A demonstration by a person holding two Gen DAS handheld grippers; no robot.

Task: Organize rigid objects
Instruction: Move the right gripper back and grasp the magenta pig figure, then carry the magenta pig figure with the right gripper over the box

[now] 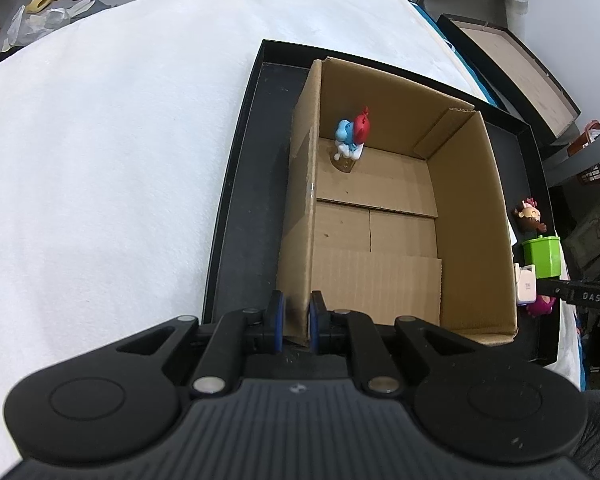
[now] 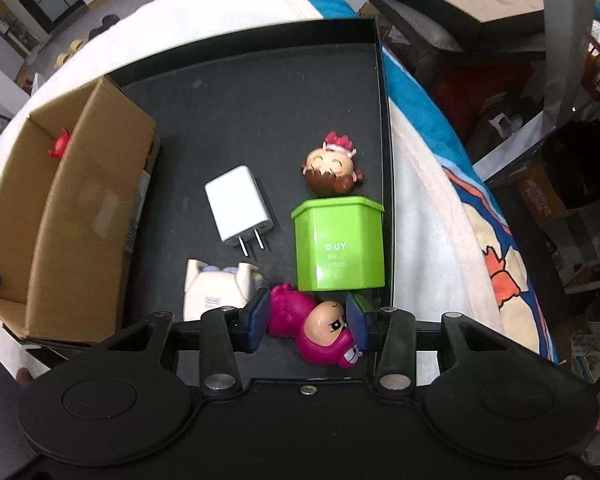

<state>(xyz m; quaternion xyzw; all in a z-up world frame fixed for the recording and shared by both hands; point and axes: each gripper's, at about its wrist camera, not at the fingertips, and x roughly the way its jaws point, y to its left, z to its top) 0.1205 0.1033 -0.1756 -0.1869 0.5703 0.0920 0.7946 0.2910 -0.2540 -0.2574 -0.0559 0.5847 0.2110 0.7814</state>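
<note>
Magenta plastic bear figure [image 2: 320,326] lies on black tray [image 2: 260,92], clamped between right gripper [image 2: 309,320] pads. Left gripper [image 1: 298,314] pinches brown cardboard box [image 1: 472,208] wall. Step: pickup. Next: lift, carry into box.

1. A bed [image 1: 100,140] with a white fleecy cover carried everything.
2. A shallow black tray [image 1: 236,184] lay directly on the cover, near the bed's right edge.
3. Beneath the white cover, at that right edge, a blue patterned sheet [image 2: 496,240] showed.
4. The rest of the white cover to the left of the tray appeared bare, though the fisheye view blurred its far edge.
</note>
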